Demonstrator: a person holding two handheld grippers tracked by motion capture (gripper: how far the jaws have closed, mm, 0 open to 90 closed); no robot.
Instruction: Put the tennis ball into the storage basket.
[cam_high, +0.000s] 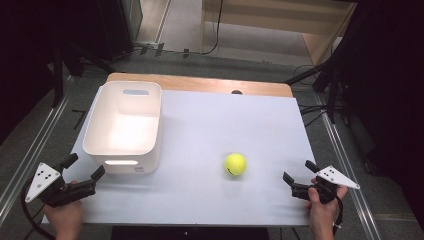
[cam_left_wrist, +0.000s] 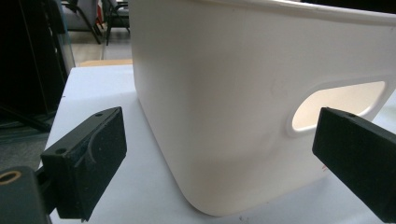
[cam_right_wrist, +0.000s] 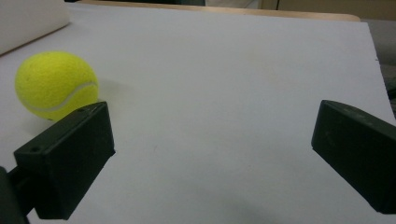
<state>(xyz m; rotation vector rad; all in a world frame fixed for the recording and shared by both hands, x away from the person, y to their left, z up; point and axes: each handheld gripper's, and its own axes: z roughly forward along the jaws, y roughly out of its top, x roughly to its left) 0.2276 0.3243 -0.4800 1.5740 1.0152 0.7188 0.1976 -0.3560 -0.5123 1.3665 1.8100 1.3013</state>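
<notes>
Left gripper (cam_high: 84, 166): held in the person's left hand (cam_high: 64, 220) at the near left corner of the table; jaws stand wide apart with nothing between them (in the left gripper view they frame the bin's near wall without touching it).
Right gripper (cam_high: 299, 171): held in the right hand (cam_high: 322, 212) at the near right edge; jaws wide apart and empty, pointing toward the far left across the sheet.
Tennis ball (cam_high: 235, 164): yellow-green, resting on the white table top (cam_high: 210, 200), right of the bin and well apart from it, nearer to the right gripper than to the left; in the right gripper view it sits just beyond the left-hand jaw, outside the gap.
White plastic bin (cam_high: 123, 157): upright on the left half of the table, open top, nothing seen inside, an oval handle cut-out in its near wall and another in its far wall.
Table top: white sheet over a wooden board (cam_high: 200, 82), whose edge shows along the far side.
</notes>
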